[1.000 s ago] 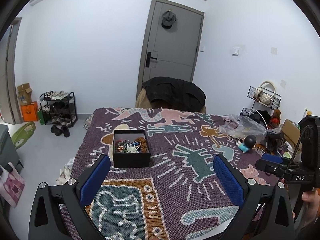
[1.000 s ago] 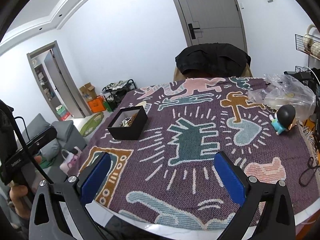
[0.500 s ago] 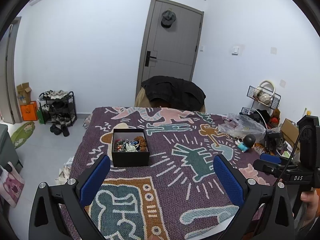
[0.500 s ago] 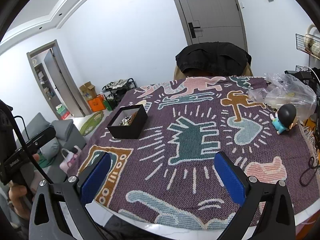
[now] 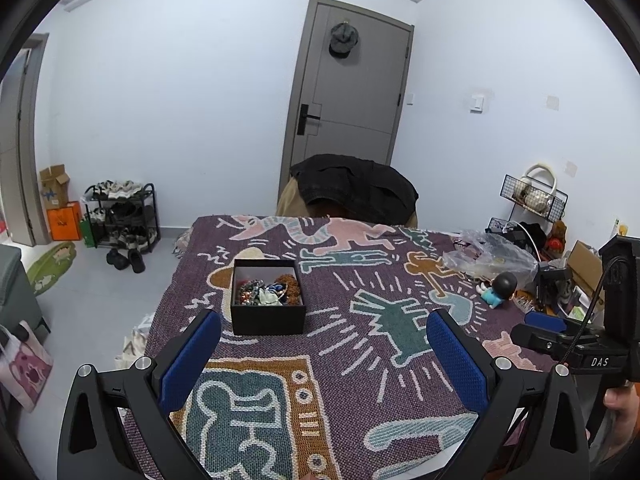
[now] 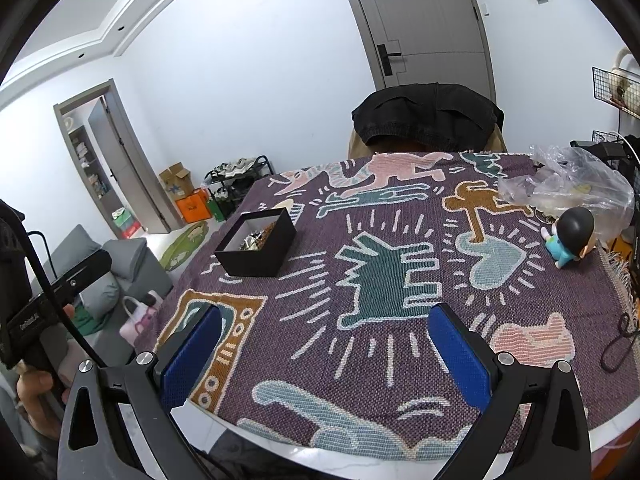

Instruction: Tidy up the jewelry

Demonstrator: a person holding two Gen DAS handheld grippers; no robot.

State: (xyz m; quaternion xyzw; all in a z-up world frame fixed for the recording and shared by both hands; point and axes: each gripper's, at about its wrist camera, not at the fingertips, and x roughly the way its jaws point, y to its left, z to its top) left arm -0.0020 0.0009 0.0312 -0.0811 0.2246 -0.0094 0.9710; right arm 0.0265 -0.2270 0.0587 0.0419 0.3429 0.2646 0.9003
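One square black box (image 5: pixel 267 303), woven blanket (image 5: pixel 360 344)

A lived-in home: shoe rack (image 5: pixel 120 216) at nine o'clock, cap (image 5: pixel 343 39) hung on the door (image 5: pixel 352 92) at twelve, grey sofa (image 6: pixel 120 268).

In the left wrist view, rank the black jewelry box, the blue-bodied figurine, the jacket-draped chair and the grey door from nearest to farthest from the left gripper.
From the left gripper:
1. Black jewelry box, just ahead, left of centre on the patterned cloth.
2. Blue-bodied figurine, ahead to the right, near the plastic bag.
3. Jacket-draped chair, beyond the cloth's far edge.
4. Grey door, behind the chair.
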